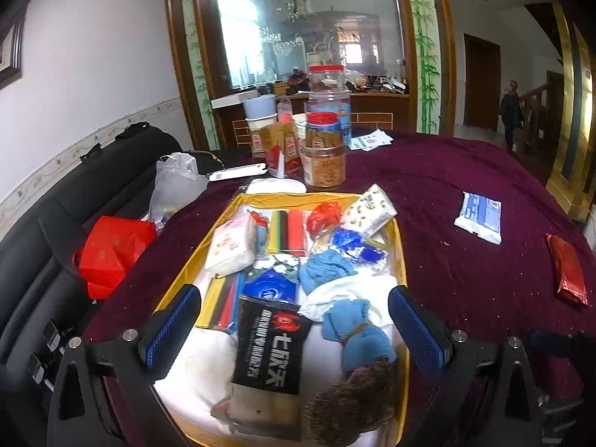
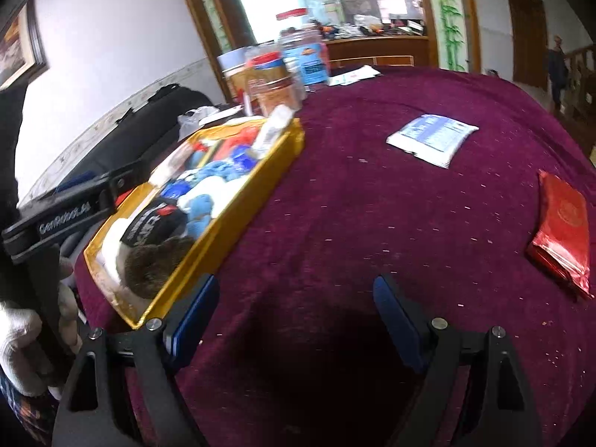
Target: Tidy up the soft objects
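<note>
Left of the left gripper point(image 1: 294, 326), off the table edge, a red paper bag point(image 1: 113, 251) sits on a dark sofa point(image 1: 56, 201), with a clear plastic bag point(image 1: 175, 182) further off.

The left gripper hangs over the near half of a yellow tray point(image 1: 400, 257), its jaws spread wide with nothing pressed between the blue pads. Between and just ahead of them lie the soft things: a black packet point(image 1: 272, 342) with large white Chinese characters and a red emblem, which I cannot read fully; a blue knitted cloth point(image 1: 357, 329) tied with a brown band; a white cloth point(image 1: 350, 290); and a brown fuzzy piece point(image 1: 350, 402) nearest the camera. Further ahead are a white tissue pack point(image 1: 231, 246), a red and green striped bundle point(image 1: 288, 231) and a small patterned tissue pack point(image 1: 370, 206) leaning on the tray's far right rim. Beyond the tray stand clear jars with red lids point(image 1: 326, 126); their labels are too blurred to read.

In the right wrist view the left tool's black arm shows the white word "GenRobot.ai" point(image 2: 65, 223), held by a white-gloved hand point(image 2: 22, 339).

The right gripper point(image 2: 296, 313) is likewise released, jaws wide apart over bare purple tablecloth point(image 2: 354, 223), its left pad just beside the tray's near corner. Ahead and to its right lies a white and blue packet point(image 2: 432, 139) with small print I cannot make out; further right, a red foil packet point(image 2: 562, 231) bears a round embossed emblem.
</note>
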The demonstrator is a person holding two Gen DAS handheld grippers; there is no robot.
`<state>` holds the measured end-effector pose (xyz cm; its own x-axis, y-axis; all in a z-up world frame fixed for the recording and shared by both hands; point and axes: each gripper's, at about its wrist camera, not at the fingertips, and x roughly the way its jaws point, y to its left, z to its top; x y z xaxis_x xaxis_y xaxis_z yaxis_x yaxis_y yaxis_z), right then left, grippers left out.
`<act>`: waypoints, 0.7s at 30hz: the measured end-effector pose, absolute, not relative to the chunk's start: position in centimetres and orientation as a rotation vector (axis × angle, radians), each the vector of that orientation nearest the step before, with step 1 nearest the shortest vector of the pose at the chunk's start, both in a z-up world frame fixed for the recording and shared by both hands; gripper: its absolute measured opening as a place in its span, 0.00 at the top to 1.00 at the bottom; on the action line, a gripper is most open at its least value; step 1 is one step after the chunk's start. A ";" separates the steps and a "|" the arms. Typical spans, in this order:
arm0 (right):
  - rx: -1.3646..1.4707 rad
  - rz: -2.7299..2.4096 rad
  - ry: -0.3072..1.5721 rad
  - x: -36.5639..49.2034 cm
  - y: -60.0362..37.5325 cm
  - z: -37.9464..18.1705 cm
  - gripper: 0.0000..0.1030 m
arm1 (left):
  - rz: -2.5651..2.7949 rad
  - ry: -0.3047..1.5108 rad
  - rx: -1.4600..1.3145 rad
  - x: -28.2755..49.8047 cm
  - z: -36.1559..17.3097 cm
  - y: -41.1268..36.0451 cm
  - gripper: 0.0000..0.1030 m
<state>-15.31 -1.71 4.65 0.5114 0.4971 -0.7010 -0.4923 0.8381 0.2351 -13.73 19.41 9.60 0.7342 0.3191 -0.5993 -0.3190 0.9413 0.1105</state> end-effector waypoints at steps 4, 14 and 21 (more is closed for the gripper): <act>0.055 0.557 0.858 -14.5 -3.5 4.3 0.17 | 0.340 0.667 0.010 -13.2 9.4 18.7 0.01; 0.009 0.553 0.854 -14.8 -3.0 4.1 0.16 | 0.326 0.677 0.024 -13.1 9.0 18.0 0.01; -0.032 0.541 0.838 -15.3 -2.5 4.3 0.16 | 0.329 0.634 0.000 -13.8 9.5 18.3 0.01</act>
